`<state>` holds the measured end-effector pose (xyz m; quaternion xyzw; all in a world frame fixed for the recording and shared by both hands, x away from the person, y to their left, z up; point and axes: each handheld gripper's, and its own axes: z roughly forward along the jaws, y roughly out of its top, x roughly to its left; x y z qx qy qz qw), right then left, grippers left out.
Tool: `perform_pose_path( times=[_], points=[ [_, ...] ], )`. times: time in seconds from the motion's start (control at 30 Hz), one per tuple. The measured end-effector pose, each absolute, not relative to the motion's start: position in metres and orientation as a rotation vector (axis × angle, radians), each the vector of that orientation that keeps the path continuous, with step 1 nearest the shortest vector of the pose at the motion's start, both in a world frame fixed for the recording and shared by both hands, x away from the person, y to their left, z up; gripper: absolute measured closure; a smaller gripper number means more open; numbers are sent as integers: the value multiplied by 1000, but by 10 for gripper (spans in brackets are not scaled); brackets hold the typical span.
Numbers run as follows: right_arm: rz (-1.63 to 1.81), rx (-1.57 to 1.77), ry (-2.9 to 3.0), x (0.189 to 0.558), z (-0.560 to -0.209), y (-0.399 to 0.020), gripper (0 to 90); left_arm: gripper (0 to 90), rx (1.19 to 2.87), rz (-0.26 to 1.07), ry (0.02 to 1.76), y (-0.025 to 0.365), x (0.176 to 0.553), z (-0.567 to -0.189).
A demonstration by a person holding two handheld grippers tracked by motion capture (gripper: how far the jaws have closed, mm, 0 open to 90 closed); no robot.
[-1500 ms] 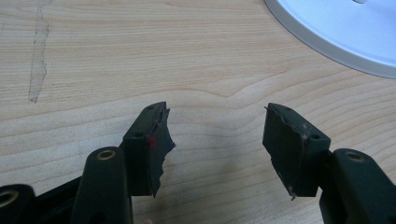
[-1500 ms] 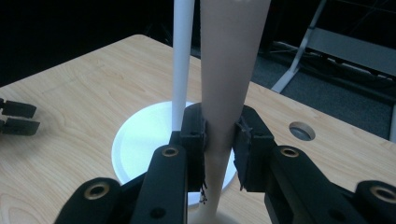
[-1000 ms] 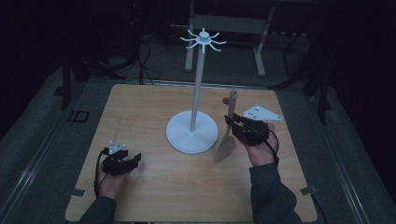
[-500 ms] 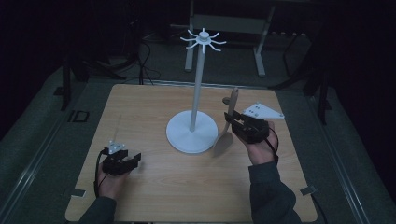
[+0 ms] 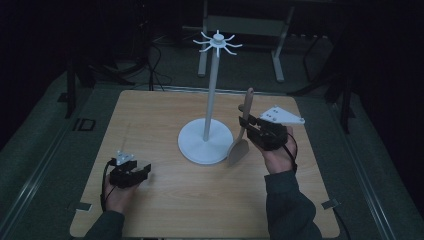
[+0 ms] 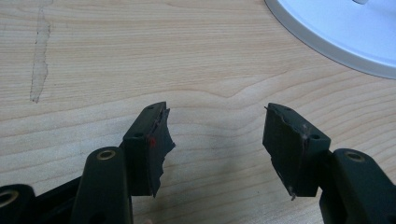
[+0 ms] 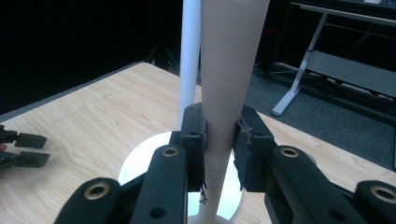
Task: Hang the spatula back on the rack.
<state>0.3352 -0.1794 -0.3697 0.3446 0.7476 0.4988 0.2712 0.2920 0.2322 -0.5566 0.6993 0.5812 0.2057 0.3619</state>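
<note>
Tongs in the person's right hand are clamped on the handle of a wooden spatula, which stands nearly upright just to the right of the white stand. In the right gripper view both pads press against the pale handle, and the stand's pole rises close behind it. Seen from the high view, the spatula's flat blade hangs low near the rim of the stand's round base, while the handle tip points up and reaches about halfway up the pole. Whether the blade touches the table cannot be told.

Left of the stand, and nearer the person, the left tongs rest low over the table with the hand behind them. Their jaws stand apart with nothing between them; the left gripper view shows bare wood grain in the gap between the two pads, with the edge of the stand's base in the upper right corner.

The stand's top carries a ring of short white hooks, well above both hands.
</note>
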Motion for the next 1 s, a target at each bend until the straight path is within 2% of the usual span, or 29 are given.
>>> perform_pose_path(
  times=[1.0],
  points=[
    [1382,896,1994,342,-350,-173,751,411,1804,528,1495,232,292,-557]
  ],
)
